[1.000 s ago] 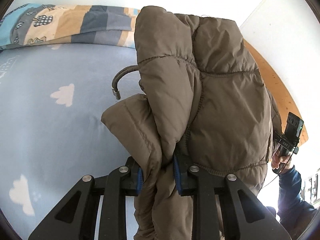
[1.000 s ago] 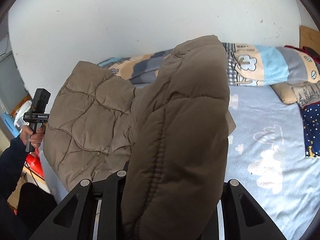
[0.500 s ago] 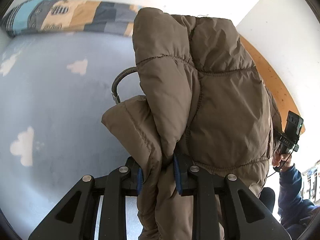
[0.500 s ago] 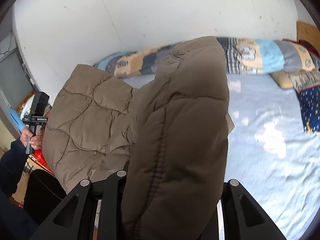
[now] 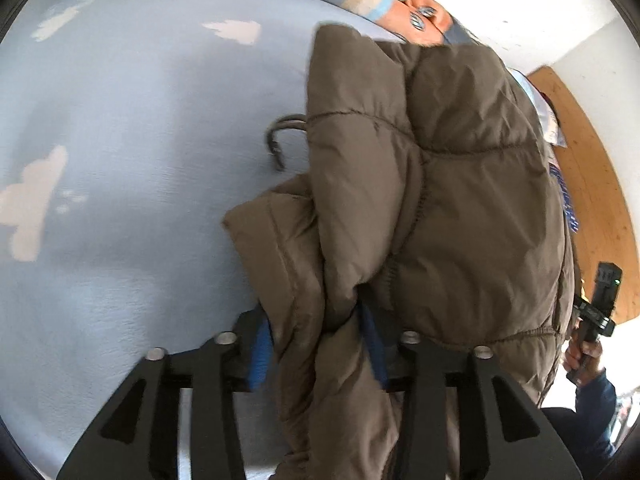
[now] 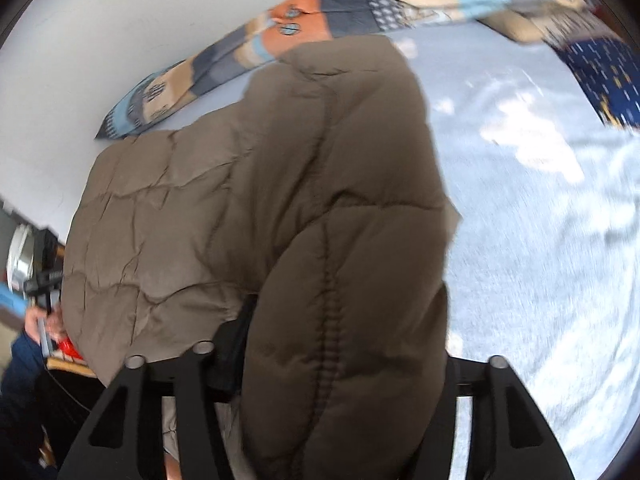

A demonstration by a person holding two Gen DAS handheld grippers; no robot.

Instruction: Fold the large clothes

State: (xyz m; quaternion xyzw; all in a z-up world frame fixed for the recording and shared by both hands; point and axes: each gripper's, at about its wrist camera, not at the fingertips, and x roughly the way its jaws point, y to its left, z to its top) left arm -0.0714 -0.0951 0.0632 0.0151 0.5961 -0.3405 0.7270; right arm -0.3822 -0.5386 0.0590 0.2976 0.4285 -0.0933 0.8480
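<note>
A bed sheet (image 5: 132, 208) of pale blue with white cloud shapes covers the bed. Along the white wall (image 6: 120, 24) lies a long patchwork pillow (image 6: 360, 4) in orange, grey, tan and light blue. A dark blue cloth with small yellow marks (image 6: 600, 76) sits at the far right edge, next to a tan cushion (image 6: 516, 26). A wooden board (image 5: 592, 184) stands against the wall in the corner
</note>
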